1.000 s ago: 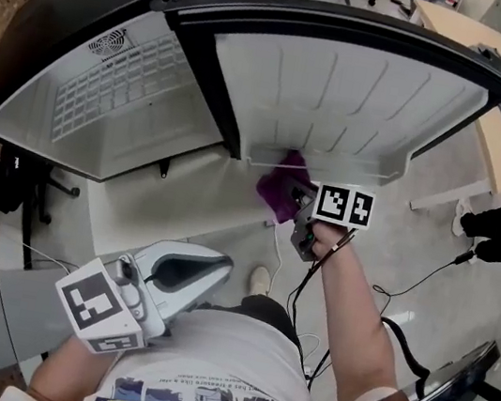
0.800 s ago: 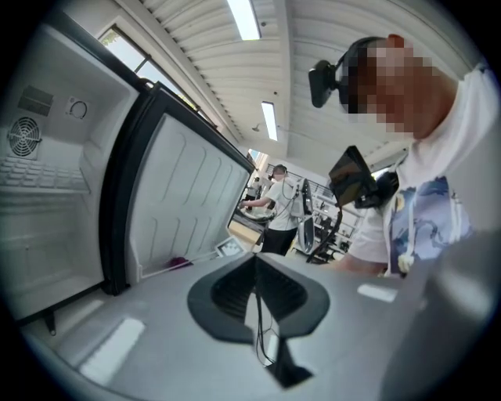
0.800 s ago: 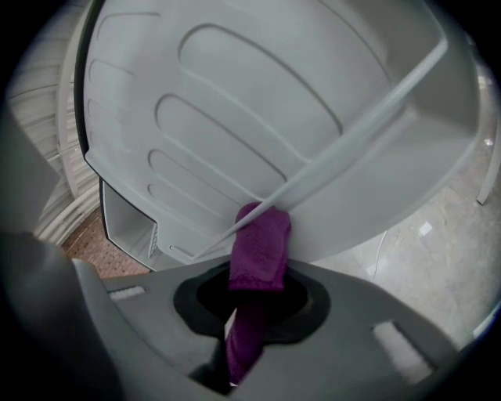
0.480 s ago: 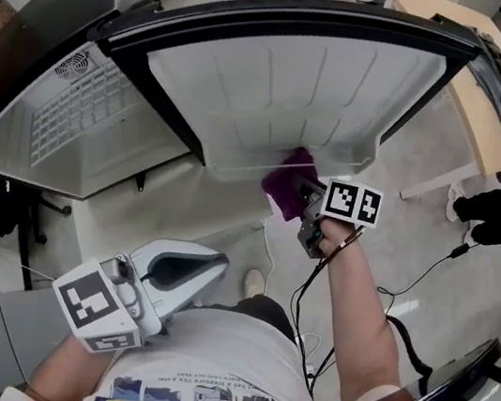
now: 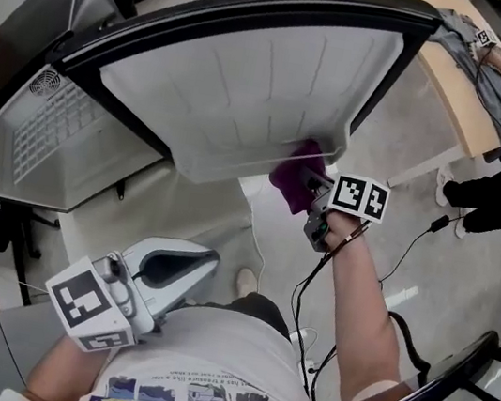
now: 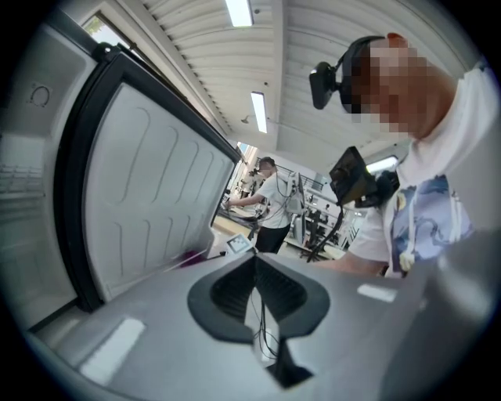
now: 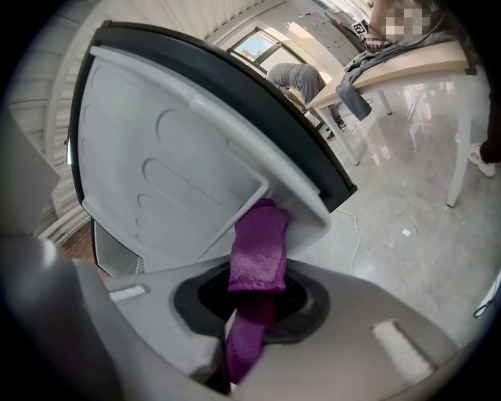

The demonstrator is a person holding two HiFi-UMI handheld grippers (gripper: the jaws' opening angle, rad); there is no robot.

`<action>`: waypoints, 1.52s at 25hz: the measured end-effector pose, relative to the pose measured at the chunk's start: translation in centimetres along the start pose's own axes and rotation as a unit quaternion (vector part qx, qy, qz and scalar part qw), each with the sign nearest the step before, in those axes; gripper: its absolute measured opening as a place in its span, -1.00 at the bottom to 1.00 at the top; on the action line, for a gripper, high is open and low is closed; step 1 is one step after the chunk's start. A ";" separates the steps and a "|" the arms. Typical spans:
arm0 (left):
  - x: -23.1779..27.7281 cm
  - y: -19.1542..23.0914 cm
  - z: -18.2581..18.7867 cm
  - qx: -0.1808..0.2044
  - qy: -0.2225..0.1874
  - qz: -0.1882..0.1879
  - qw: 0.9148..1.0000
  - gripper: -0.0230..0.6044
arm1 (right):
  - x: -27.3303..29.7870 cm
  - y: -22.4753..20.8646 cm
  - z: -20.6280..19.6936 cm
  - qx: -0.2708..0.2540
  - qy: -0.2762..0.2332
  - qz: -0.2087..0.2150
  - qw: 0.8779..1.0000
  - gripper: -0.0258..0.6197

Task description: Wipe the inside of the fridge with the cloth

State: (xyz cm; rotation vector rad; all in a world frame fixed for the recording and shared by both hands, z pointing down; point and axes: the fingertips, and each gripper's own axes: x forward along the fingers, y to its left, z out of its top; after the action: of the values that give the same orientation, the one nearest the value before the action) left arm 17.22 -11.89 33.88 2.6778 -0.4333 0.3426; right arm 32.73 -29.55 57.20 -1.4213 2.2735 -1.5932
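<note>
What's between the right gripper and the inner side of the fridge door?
Only the purple cloth, clamped in the right gripper and reaching the fridge door at its lower shelf rim; the right gripper view shows it.

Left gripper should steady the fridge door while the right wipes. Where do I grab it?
I'd take the fridge door's free side edge, the black rim on the right, farthest from the cabinet. It is thin and straight, so come from outside with the jaws astride it. The left gripper is shut and must open first. Keep off the cloth in the right gripper.
</note>
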 end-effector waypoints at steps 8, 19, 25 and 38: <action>0.4 -0.2 0.3 -0.001 0.003 -0.006 1.000 -0.90 | -2.4 -1.9 1.7 0.009 -0.024 -0.024 0.999 -0.75; -1.2 -0.9 -1.1 -0.017 0.005 0.015 1.000 -0.90 | -6.3 -4.0 0.1 -0.035 -0.016 -0.088 0.995 -0.75; -3.4 -0.7 -2.2 -0.019 -0.001 0.035 0.999 -0.90 | -10.3 -4.7 -2.5 -0.093 -0.014 -0.165 0.982 -0.75; -16.8 -7.8 -7.7 0.018 -0.057 0.039 0.997 -0.90 | -19.2 13.3 -12.8 -0.292 -0.091 -0.153 0.940 -0.75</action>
State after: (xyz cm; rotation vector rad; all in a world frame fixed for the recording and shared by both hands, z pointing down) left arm 3.12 2.33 32.97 2.7303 -0.5736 0.2217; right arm 29.12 -6.33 44.64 -2.0291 2.6271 -0.7824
